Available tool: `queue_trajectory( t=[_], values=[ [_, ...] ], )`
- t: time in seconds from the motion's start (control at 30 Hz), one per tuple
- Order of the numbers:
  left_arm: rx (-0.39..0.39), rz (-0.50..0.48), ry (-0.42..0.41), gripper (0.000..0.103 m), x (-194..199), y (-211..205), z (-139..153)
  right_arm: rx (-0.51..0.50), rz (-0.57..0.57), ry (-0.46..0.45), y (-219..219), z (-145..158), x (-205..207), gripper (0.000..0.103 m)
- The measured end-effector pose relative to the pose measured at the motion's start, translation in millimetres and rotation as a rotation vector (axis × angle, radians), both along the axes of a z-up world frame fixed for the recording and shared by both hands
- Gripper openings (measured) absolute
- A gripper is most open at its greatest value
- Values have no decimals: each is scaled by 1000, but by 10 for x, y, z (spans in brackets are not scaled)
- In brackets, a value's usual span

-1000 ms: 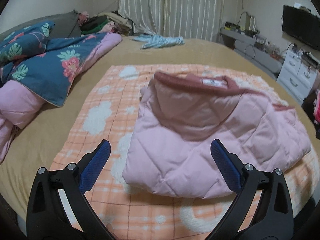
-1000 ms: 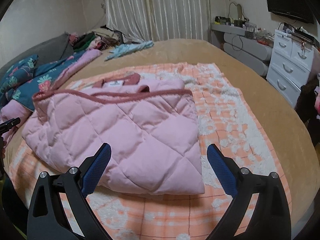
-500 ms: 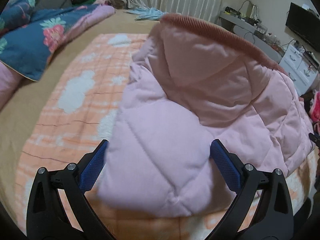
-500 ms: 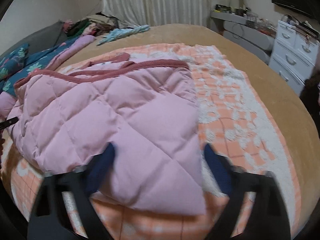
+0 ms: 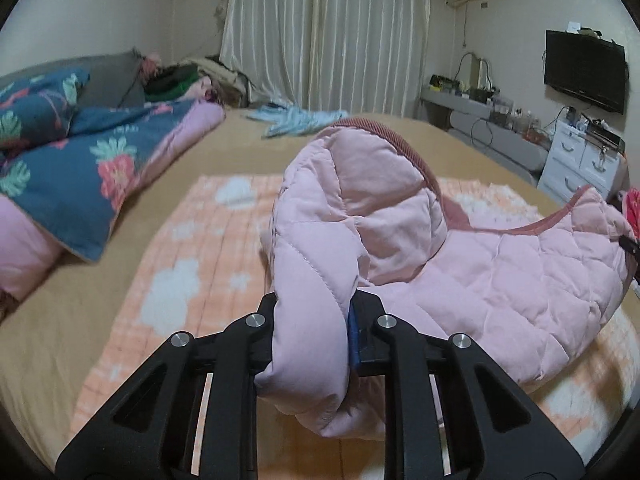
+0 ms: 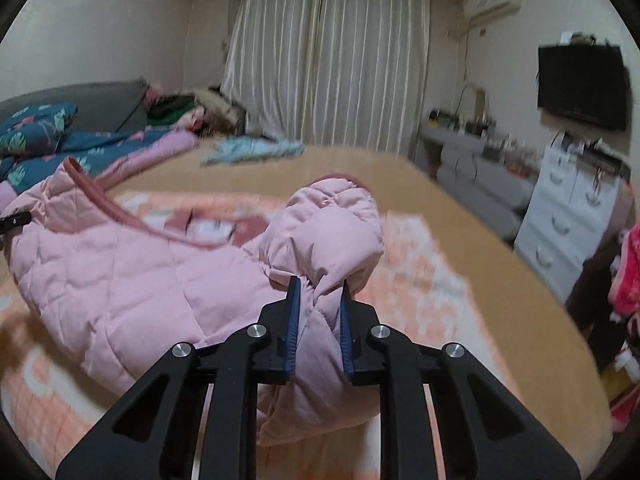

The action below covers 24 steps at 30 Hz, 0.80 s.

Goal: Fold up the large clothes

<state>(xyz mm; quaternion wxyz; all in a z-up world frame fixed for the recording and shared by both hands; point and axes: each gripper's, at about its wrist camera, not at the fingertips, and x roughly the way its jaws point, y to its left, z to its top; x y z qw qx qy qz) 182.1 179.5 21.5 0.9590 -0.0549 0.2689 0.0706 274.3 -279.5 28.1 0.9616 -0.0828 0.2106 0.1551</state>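
The left pad of the left gripper (image 5: 314,332) is covered by the bunched pink quilted jacket (image 5: 500,276), and only a sliver of its right pad is seen. Beyond the jacket, the small items on the grey shelf (image 6: 472,148) are blurred past telling in the right wrist view. Right of the jacket, a red garment (image 6: 626,276) is cut off by the picture's edge
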Motion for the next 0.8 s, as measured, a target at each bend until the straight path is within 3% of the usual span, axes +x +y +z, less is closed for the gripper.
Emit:
queue_trajectory(
  t=[0.2, 0.37, 0.8],
  values=[
    [-9, 45, -20, 12, 353, 89, 173, 36, -50, -52, 129, 273, 482, 16],
    [5, 76, -15, 12, 616, 126, 200, 46, -71, -44, 212, 310, 864, 15],
    [35, 132, 77, 12, 1250, 218, -115, 39, -120, 79, 372, -87, 1538, 15]
  ],
)
